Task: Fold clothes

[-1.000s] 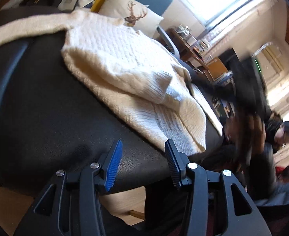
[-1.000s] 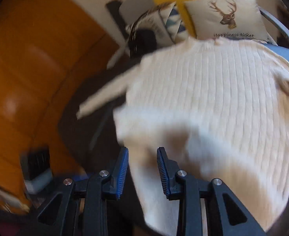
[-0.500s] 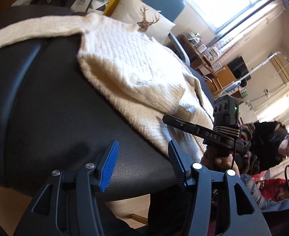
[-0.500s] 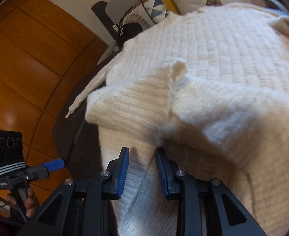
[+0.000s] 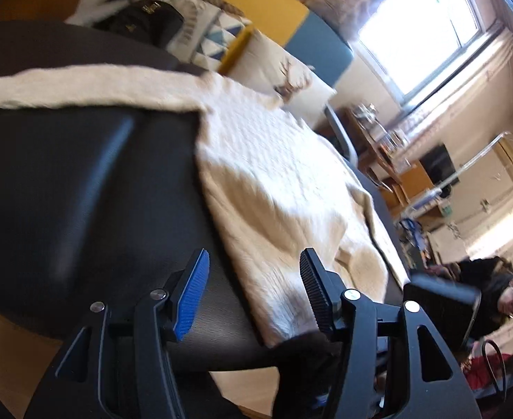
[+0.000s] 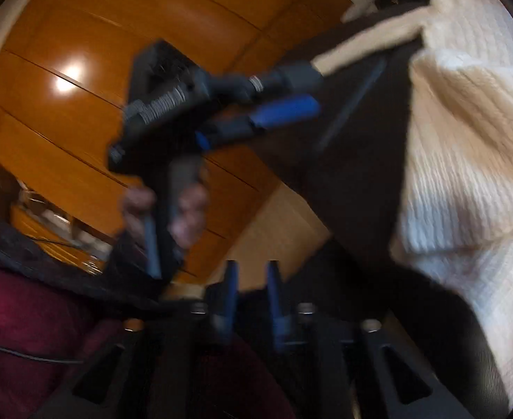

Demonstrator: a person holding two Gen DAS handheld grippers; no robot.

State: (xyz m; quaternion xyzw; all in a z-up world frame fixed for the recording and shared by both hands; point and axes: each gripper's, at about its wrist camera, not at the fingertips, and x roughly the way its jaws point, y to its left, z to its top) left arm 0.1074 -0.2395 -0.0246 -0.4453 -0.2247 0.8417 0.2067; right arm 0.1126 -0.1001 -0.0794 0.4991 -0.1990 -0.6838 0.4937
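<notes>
Left hand-held gripper (image 5: 253, 293): jaws stand moderately wide and have just been opening; nothing is clamped between them; the near hem of the cream knit sweater (image 5: 284, 192) shows in the gap, beyond the blue pad and black pad, which do not press on it. Right hand-held gripper (image 6: 251, 300): jaws stand narrow, with a slim gap between the blue pads; the view is heavily blurred, but nothing appears to be held; it points off the near left corner of the black surface (image 5: 81, 188), with the sweater (image 6: 466, 160) to its right and apart from it.

In the right wrist view the left hand-held gripper (image 6: 284, 104) is seen from the side, gripped by a hand (image 6: 165, 209) below it, its fingers reaching over the dark surface toward the tip of the outstretched sleeve (image 6: 364, 45).

The sweater lies flat on the black padded surface; one sleeve (image 5: 81, 87) extends straight out to the left; the other side is folded over the body.

Beyond the sweater: a black bag (image 5: 141, 21), patterned cushions (image 5: 214, 38), a deer-print cushion (image 5: 287, 80); further, a bright window (image 5: 420, 31); at far right, a seated person in dark clothing (image 5: 493, 296).
</notes>
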